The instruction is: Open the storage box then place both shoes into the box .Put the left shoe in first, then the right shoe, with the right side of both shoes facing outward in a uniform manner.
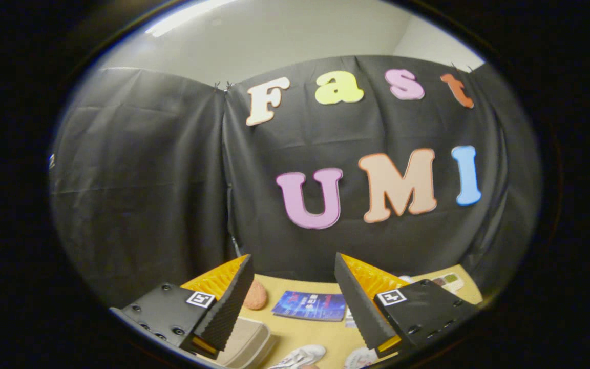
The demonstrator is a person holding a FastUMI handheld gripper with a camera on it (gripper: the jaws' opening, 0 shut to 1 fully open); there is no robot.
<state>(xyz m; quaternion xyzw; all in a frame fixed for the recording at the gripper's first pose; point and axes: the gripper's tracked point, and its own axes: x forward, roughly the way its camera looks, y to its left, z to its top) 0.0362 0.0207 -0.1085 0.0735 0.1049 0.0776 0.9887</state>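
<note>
Ribbed, ridged pads line the inner faces of the gripper (292, 300), whose two wedge-shaped fingers stand wide apart w/ nothing between them, held above a tan tabletop (315, 335). Below the left finger sits the storage box (246, 341), beige, rounded corners, lid on. Just ahead, low between the fingers, two white shoes (300, 356) lie side by side on the table; 2nd one (360, 357) near the right finger. Beyond: a bumpy pinkish ball (255, 295), a glossy blue booklet (310, 305) lying flat, and a small card (446, 281) at the far right. Black creased cloth wall (136, 179) behind.
</note>
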